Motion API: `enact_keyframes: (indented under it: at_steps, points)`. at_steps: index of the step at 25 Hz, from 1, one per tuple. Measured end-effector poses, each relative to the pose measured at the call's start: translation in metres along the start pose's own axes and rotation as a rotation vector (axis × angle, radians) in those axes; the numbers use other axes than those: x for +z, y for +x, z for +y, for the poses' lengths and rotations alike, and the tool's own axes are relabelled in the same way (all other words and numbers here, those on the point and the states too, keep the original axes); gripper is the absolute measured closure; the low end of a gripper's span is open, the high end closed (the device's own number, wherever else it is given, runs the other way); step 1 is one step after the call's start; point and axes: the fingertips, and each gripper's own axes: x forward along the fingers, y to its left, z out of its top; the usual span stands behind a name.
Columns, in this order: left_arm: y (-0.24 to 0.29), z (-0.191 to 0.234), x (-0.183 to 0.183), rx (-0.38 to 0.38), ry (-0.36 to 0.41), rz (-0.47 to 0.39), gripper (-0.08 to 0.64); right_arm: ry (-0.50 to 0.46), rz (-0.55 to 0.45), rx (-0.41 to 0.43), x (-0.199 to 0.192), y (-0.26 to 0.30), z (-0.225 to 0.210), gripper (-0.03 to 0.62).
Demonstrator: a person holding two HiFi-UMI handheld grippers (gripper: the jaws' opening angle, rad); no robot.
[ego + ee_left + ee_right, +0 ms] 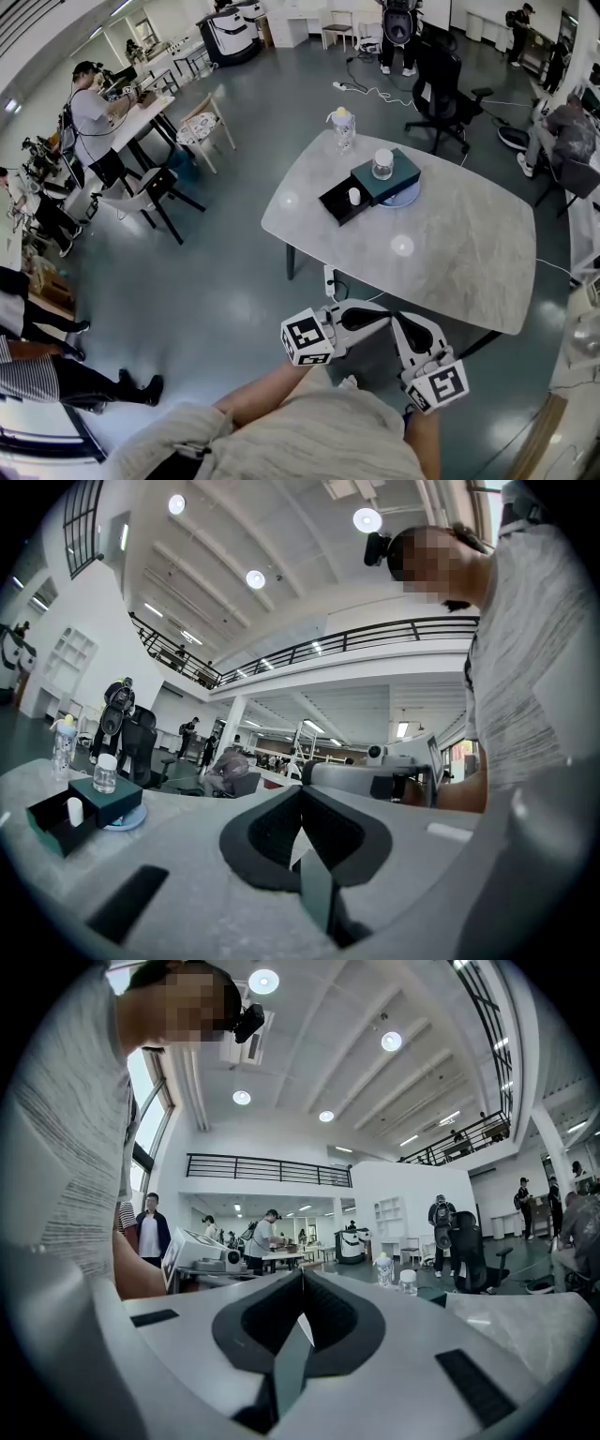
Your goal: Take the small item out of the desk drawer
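One open drawer point(332, 202), white item point(353, 196) inside

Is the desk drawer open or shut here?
Open: the drawer sticks out from the green box on the table, its inside exposed, with a small white item standing in it.

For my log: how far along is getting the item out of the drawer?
Done: the drawer stands open. In hand: nothing; left gripper and right gripper are shut, empty, short of the table. Left: the small white item lies in the drawer.
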Motion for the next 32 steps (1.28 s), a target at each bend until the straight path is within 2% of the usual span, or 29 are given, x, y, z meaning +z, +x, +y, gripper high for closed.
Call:
enact_keyframes:
  at_steps: [6,14,32]
  points:
    - [-0.006,0.011,0.000,0.011,-0.018,0.002,0.545,0.008,0.012,0.013,-0.002,0.013,-0.002,0.583]
    - [-0.022,0.051,0.007,0.026,-0.028,0.001,0.545,0.008,0.017,0.033,0.000,0.058,-0.011,0.583]
    - [-0.078,0.218,0.041,0.042,-0.021,0.014,0.545,0.015,0.044,0.040,-0.001,0.228,-0.056,0.581]
